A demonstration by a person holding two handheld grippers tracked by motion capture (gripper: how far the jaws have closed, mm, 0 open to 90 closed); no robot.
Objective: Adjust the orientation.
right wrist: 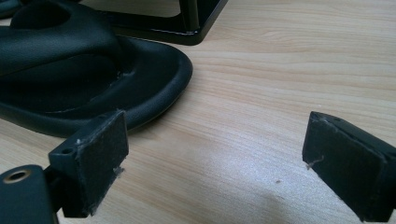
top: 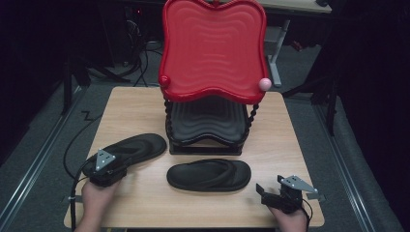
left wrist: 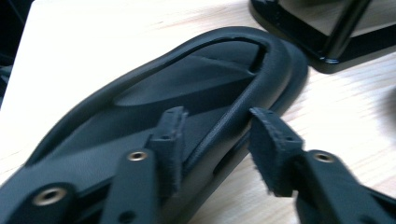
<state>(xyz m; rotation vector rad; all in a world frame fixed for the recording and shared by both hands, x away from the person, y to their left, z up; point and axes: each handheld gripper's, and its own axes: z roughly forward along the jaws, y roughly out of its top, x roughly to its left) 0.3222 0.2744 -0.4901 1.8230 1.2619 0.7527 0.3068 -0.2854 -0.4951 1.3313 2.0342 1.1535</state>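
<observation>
The left tool point(top: 112, 170) hides the left sandal's point(top: 138, 147) heel.

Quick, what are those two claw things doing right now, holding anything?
Left gripper: open, fingers either side of the left sandal's strap, not clamped.
Right gripper: open wide, holding nothing, beside the other sandal.

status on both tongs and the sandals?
Left tongs open, straddling left sandal's edge. Right tongs open over bare table. Second sandal untouched. Path unobstructed.
</observation>
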